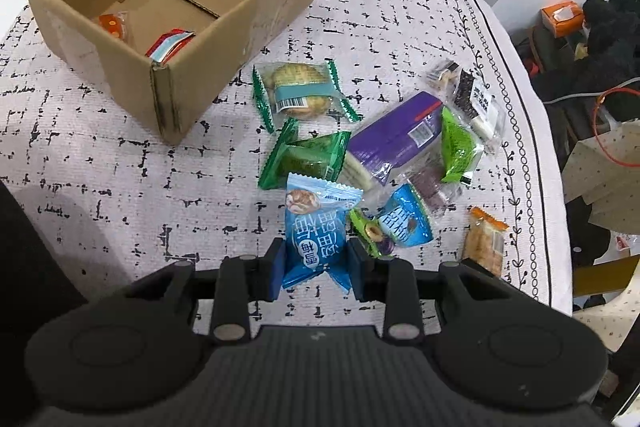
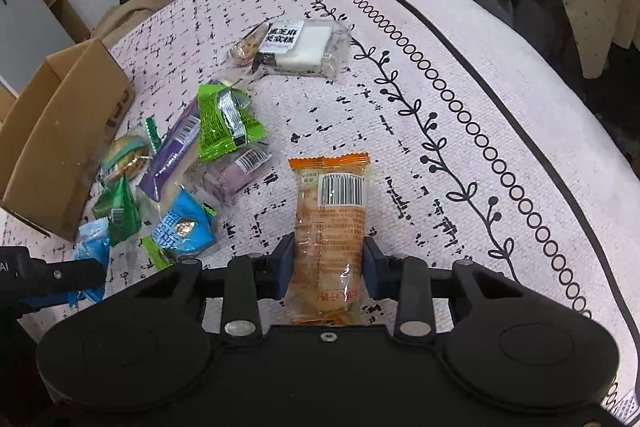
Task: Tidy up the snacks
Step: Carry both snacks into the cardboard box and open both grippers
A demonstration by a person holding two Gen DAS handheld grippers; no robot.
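Left gripper [image 1: 316, 263]: blue pads set narrow on either side of a blue snack packet [image 1: 316, 239], both pads touching its sides, the packet standing between them with its top crimp toward 12 o'clock. Right gripper [image 2: 329, 263]: pads likewise narrow and pressed to the flanks of an orange snack packet [image 2: 330, 223], barcode face up, its near end running under the gripper body at 6 o'clock and partly hidden there. Whether either packet is lifted clear of the tablecloth [image 1: 120, 155] cannot be told. In the left wrist view, a heap of loose snacks lies just beyond the held blue packet from 12 to 2 o'clock: a green wrapper [image 1: 308, 157], a purple packet [image 1: 396, 137], a second blue packet [image 1: 408, 217], a lime-green packet [image 1: 458, 147], and a round biscuit in clear wrap [image 1: 300, 89]; these overlap, and several lower items cannot be made out. The cardboard box [image 1: 224, 39] stands open at 11 o'clock, well apart from the left jaws, with a red-and-white packet [image 1: 170, 45] and a small orange packet [image 1: 114, 25] on its floor, both partly hidden by the near wall. In the right wrist view, a black-and-white packet [image 2: 298, 49] lies at 12 o'clock, well apart; the box is cut off at the left edge, and the left gripper enters at 9 o'clock
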